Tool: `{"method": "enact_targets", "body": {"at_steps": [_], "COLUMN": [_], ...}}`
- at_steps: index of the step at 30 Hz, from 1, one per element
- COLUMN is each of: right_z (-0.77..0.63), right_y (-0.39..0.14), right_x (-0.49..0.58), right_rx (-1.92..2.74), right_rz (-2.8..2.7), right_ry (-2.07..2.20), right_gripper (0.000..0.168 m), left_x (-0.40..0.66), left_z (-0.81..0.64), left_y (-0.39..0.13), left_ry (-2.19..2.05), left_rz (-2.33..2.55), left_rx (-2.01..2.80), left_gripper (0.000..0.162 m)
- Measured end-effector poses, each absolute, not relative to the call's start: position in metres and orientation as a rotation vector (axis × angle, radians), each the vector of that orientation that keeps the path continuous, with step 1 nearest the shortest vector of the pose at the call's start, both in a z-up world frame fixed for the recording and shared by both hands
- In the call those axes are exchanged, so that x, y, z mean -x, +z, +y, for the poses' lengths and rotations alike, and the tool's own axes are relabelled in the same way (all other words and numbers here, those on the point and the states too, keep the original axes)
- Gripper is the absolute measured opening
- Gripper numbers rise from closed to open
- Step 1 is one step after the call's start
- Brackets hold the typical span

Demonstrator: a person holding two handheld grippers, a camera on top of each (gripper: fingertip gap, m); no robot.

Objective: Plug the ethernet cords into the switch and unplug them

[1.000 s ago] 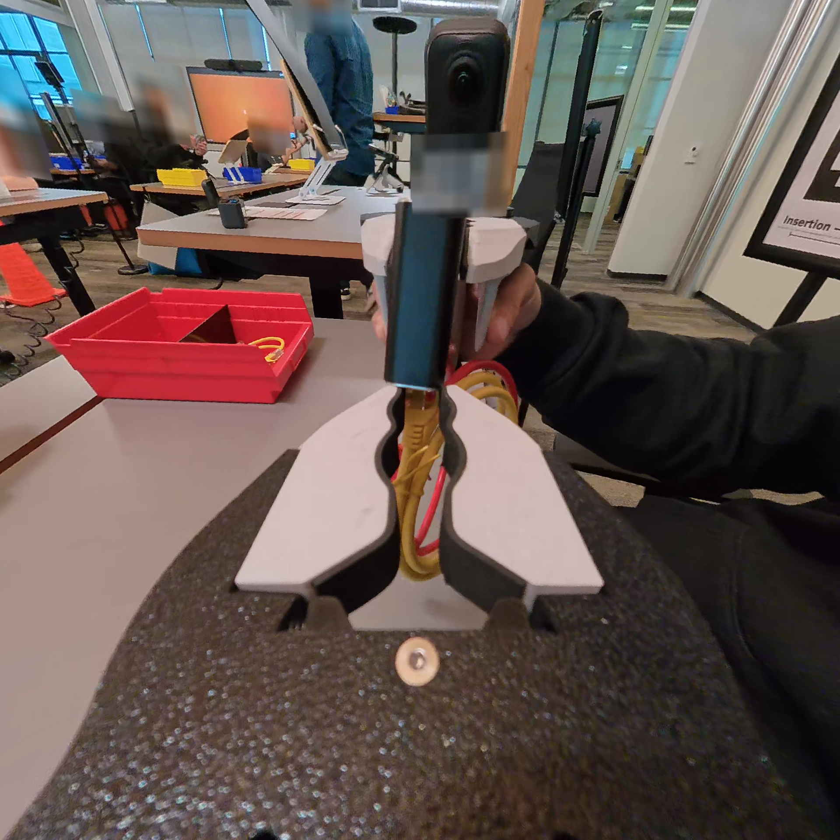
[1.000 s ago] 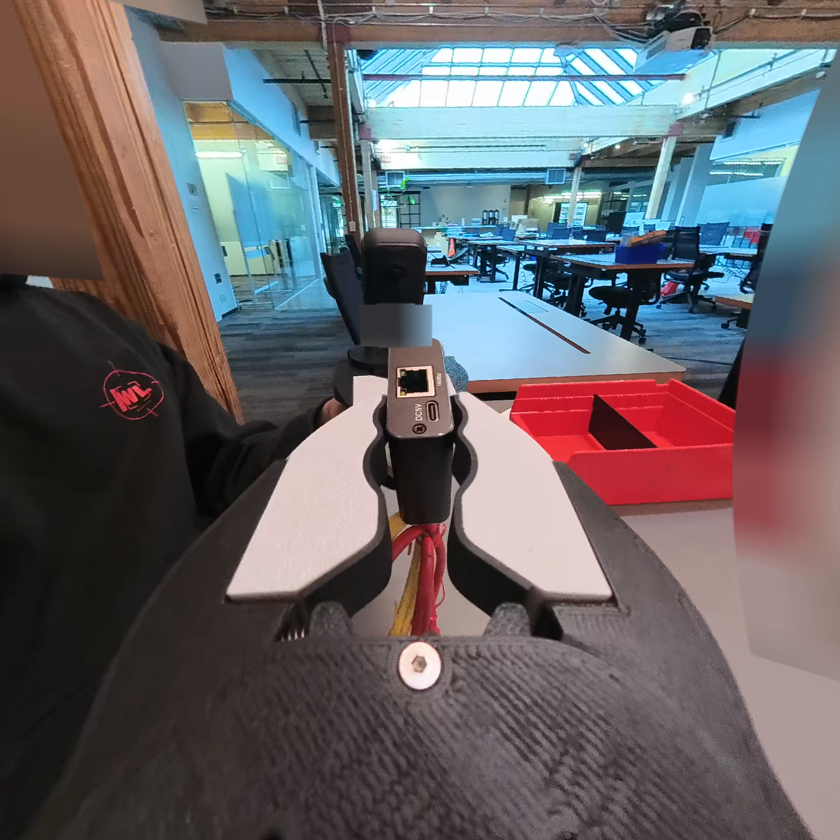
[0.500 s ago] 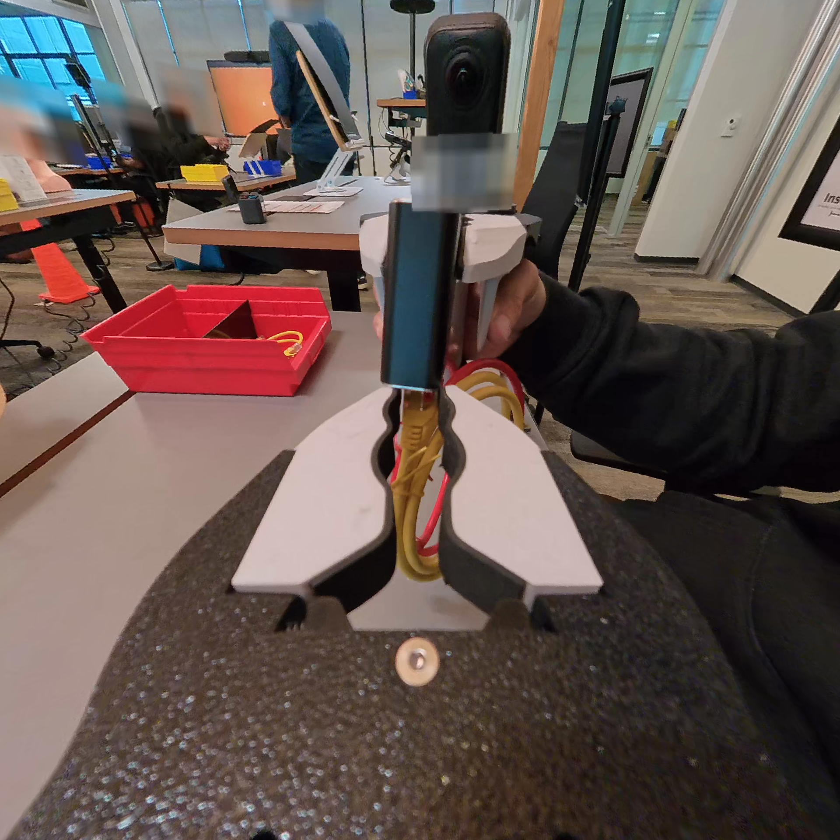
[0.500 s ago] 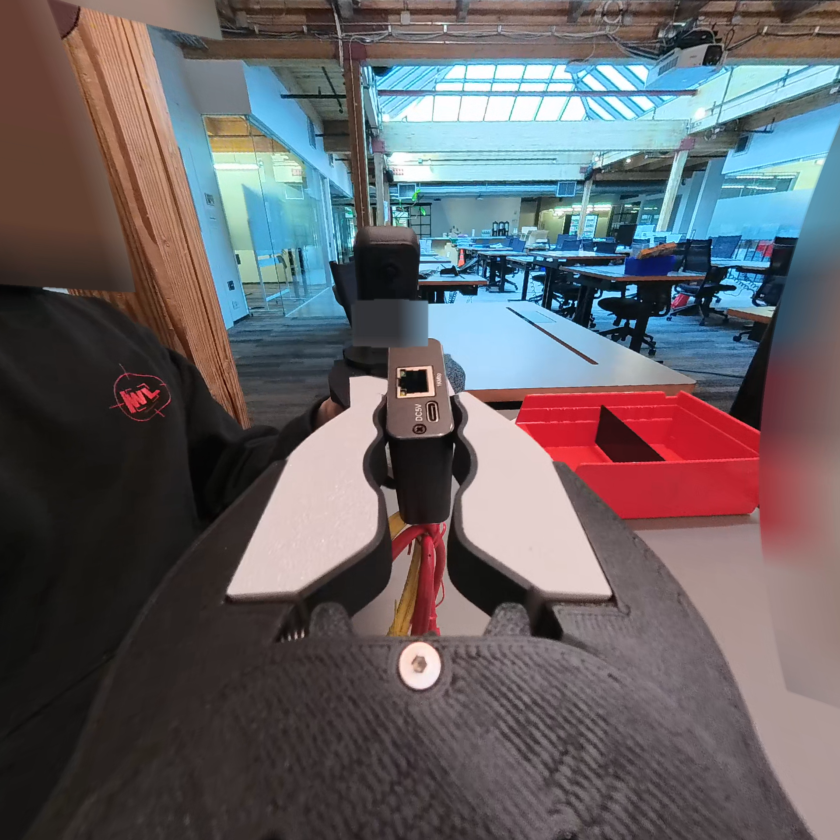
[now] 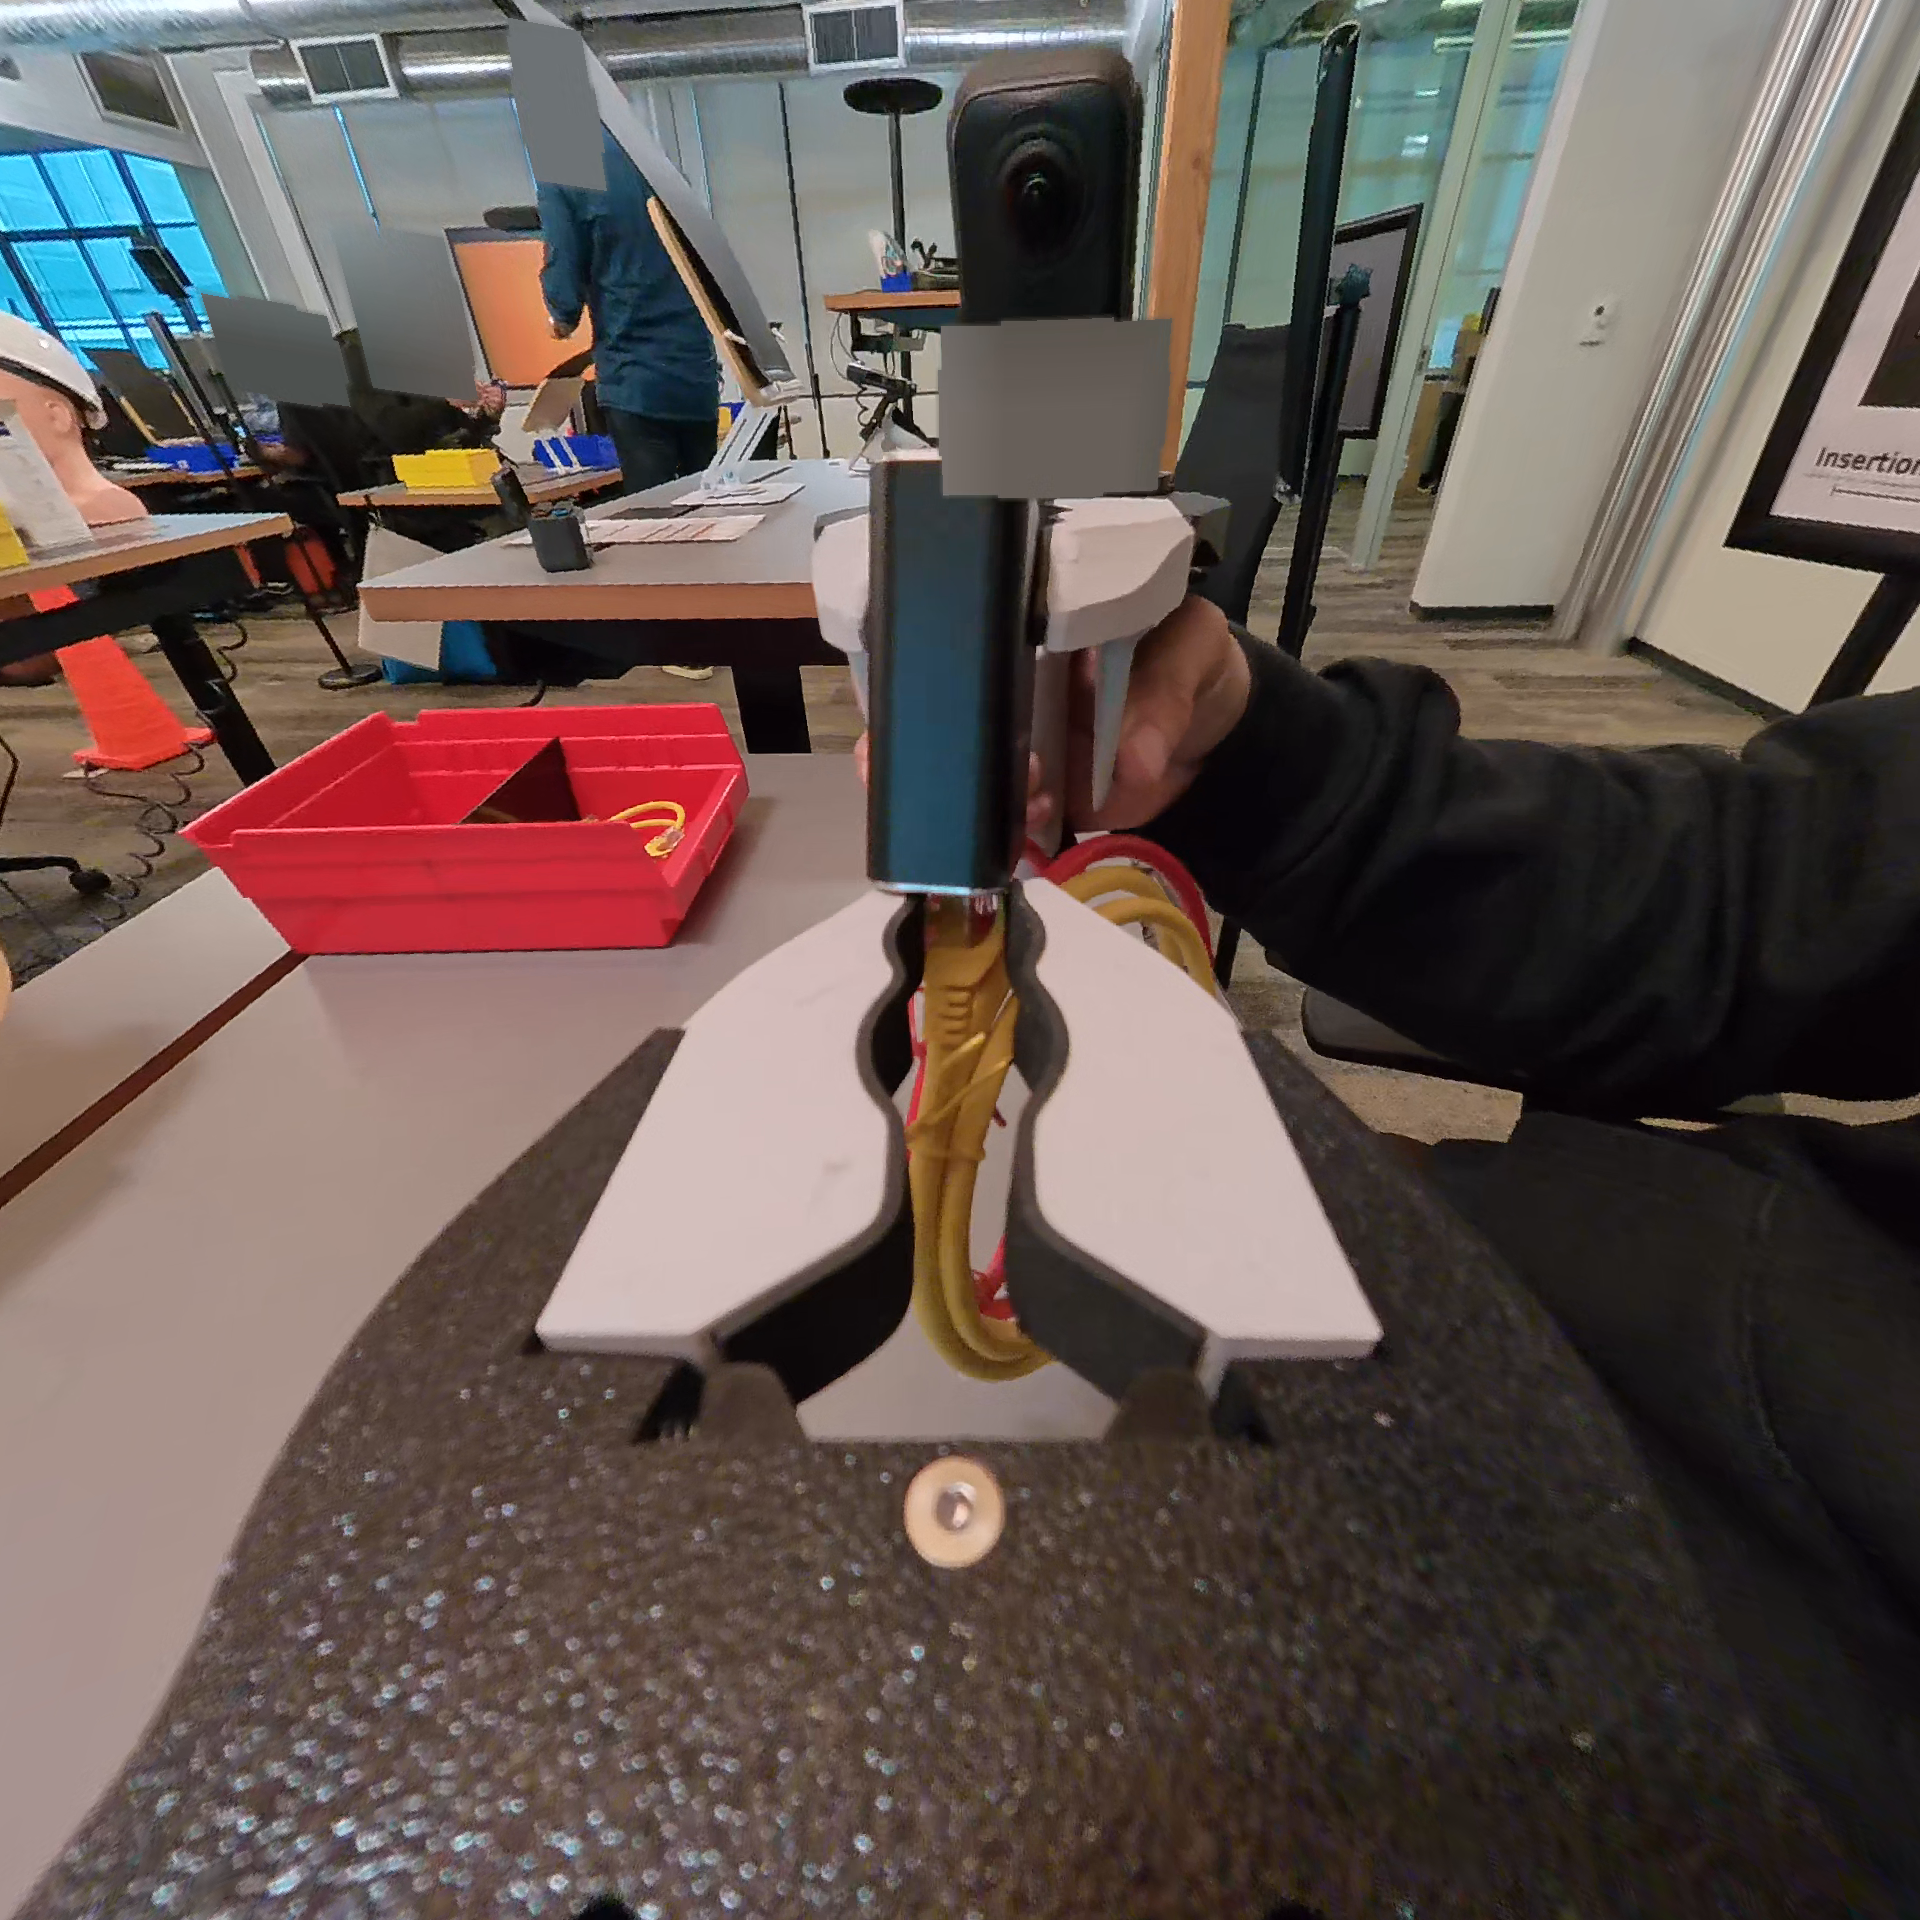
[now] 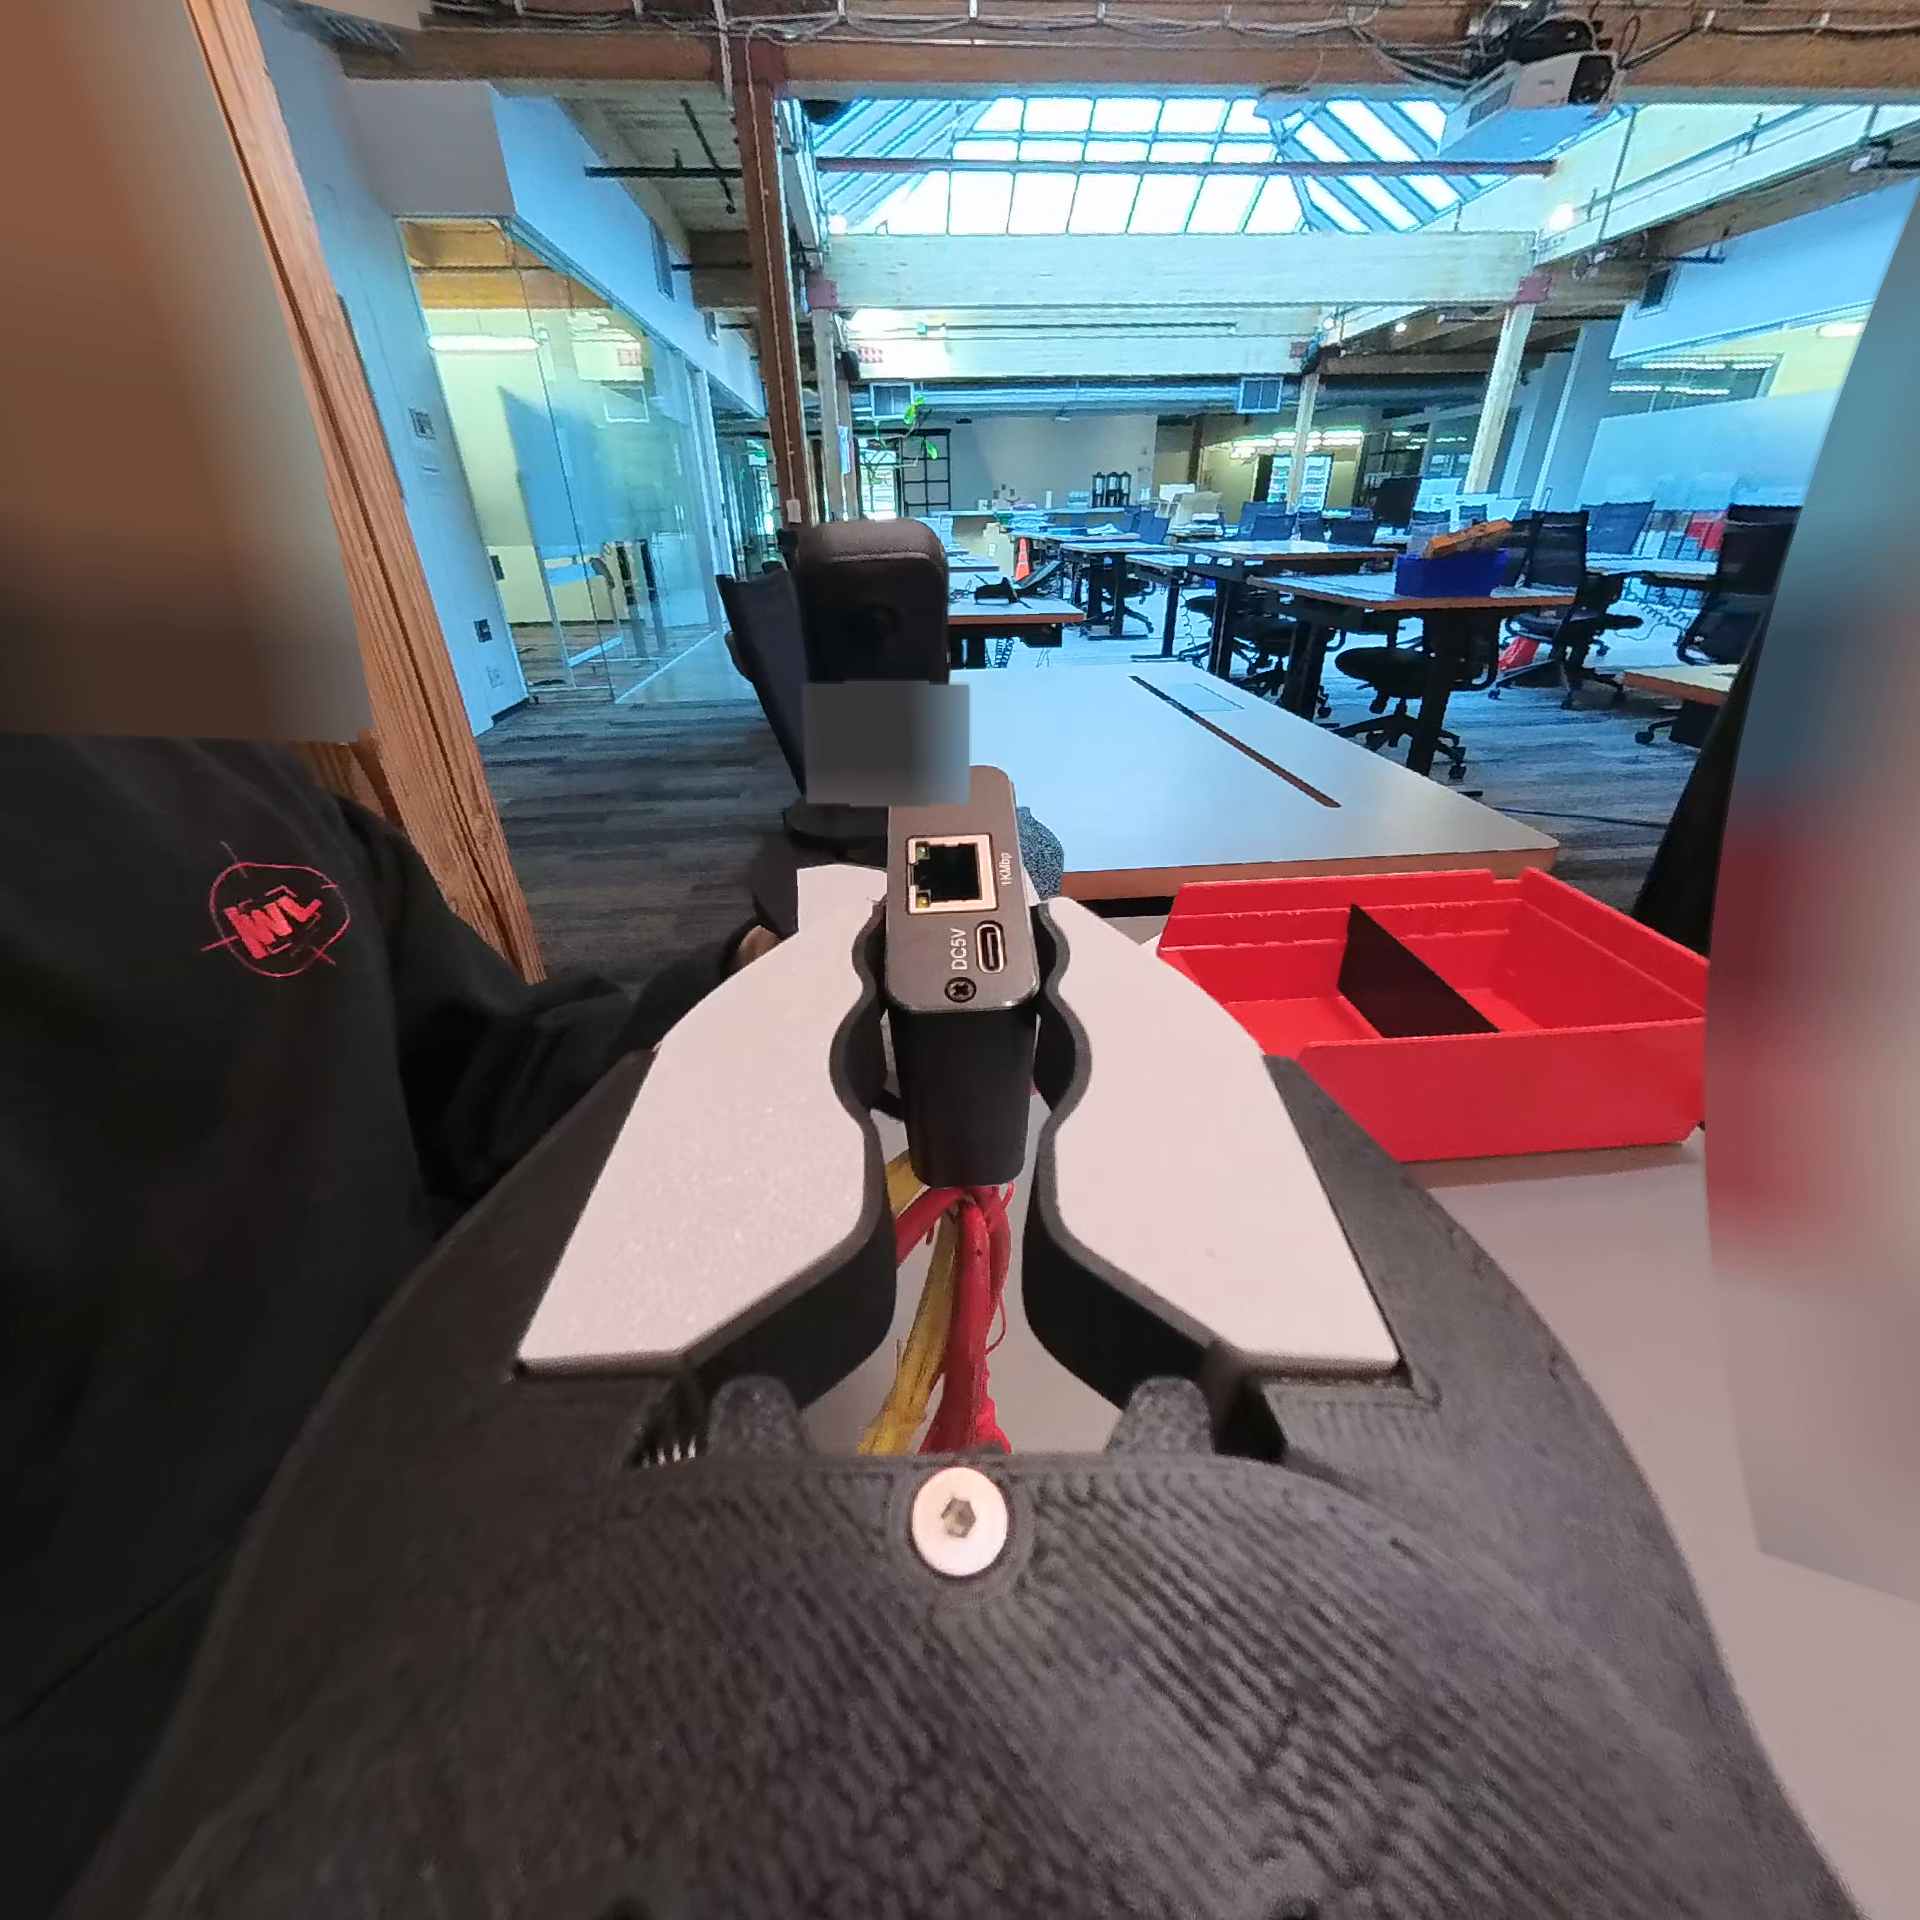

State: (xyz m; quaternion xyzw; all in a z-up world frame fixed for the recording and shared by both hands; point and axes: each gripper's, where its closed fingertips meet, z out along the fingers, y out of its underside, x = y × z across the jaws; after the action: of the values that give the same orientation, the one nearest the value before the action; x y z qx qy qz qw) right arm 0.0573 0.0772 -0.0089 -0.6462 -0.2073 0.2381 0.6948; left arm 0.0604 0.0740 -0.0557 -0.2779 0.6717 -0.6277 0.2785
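Left wrist view: red bin [image 5: 468, 842] on grey table [image 5: 312, 1143], office desks [image 5: 623, 582] behind.

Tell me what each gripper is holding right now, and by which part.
Right gripper clamps the switch across its body, near the ported end. Left gripper pinches the yellow ethernet cord at its plug, by the switch's other end.

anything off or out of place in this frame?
Mostly fine. The right gripper clamps the switch squarely, and the left gripper pinches the yellow cord at its plug end. One oddity: a spare yellow cable lies loose in the red bin.
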Motion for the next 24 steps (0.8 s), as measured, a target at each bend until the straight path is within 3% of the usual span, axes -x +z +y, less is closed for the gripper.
{"method": "enact_targets", "body": {"at_steps": [18, 24], "right_z": [0.087, 0.096], "right_y": [-0.004, -0.010], "right_x": [-0.053, -0.054], "right_rx": [1.550, 1.632], "right_rz": [-0.477, -0.472], "right_ry": [0.328, 0.276], "right_gripper": [0.026, 0.026], "left_x": [-0.063, -0.068], "left_z": [0.078, 0.091], "left_y": [-0.055, -0.060], "left_ry": [-1.850, -1.649], "left_rz": [1.727, 1.730], "left_rx": [0.695, 0.647], "left_gripper": [0.014, 0.014]}}
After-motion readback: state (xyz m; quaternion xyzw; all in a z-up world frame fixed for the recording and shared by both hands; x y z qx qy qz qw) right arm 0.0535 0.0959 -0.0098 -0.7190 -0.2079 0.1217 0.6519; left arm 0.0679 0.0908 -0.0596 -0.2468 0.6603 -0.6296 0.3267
